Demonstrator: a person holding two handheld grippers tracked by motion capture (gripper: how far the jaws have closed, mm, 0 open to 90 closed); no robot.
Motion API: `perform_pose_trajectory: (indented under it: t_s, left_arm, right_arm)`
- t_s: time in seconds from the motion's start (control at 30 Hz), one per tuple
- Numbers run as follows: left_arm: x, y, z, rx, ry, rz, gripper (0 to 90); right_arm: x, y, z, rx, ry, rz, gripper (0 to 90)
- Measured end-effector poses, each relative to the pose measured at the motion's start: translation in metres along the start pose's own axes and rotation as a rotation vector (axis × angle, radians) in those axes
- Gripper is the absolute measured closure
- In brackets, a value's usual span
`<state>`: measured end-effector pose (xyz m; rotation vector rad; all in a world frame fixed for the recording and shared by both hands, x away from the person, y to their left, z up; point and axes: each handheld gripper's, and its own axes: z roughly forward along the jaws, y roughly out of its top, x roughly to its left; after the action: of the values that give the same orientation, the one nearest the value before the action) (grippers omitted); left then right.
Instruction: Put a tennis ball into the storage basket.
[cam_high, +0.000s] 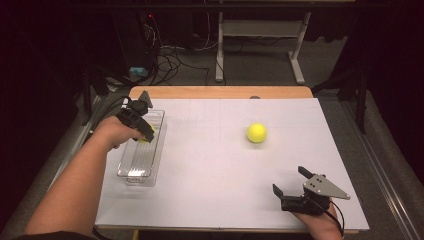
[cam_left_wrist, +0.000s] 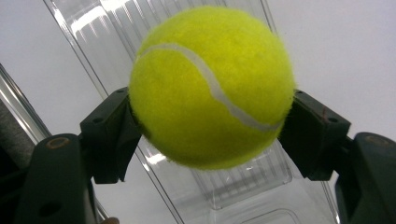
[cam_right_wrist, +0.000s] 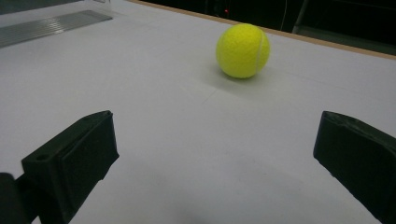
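At the near right edge of the tabletop (cam_high: 210, 165), the right gripper (cam_high: 294, 184) is held low in a hand (cam_high: 320, 222), its jaws spread wide and released, with nothing between them. In the right gripper view, bare white surface is seen between the two jaws, and a loose tennis ball (cam_right_wrist: 243, 50) is seen well beyond them, resting on the tabletop and roughly centred on the gap. In the high view that ball (cam_high: 256, 132) is found right of the middle of the white sheet, well apart from both grippers.

Farther back on the left, the left gripper (cam_high: 141, 131) is held over a clear plastic tray (cam_high: 131, 170) lying lengthwise by the left edge. Its jaws are clamped on a second tennis ball (cam_left_wrist: 211, 86), which is pressed at its left and right sides by the two pads and is held above the ribbed floor of the tray (cam_left_wrist: 93, 32). Whether this ball touches the tray cannot be told.
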<state>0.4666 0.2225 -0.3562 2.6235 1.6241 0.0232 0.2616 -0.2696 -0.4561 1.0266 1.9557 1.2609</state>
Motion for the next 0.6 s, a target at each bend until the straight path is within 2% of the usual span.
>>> perform_pose_trajectory:
  t_s: [0.27, 0.3, 0.37, 0.6]
  left_arm:
    - [0.002, 0.001, 0.000, -0.009, 0.007, -0.009, 26.3]
    - [0.002, 0.001, -0.001, -0.022, 0.006, -0.017, 23.7]
    - [0.001, 0.001, -0.005, -0.032, -0.007, -0.010, 1.9]
    - [0.000, -0.002, -0.011, -0.041, -0.007, -0.007, 0.7]
  right_arm:
    - [0.000, 0.000, 0.000, 0.004, 0.000, 0.002, 0.0]
    - [0.000, 0.000, 0.000, 0.005, -0.001, 0.000, 0.0]
    - [0.001, 0.000, 0.001, 0.005, -0.001, 0.002, 0.0]
    - [0.001, 0.000, 0.001, 0.005, 0.002, 0.003, 0.0]
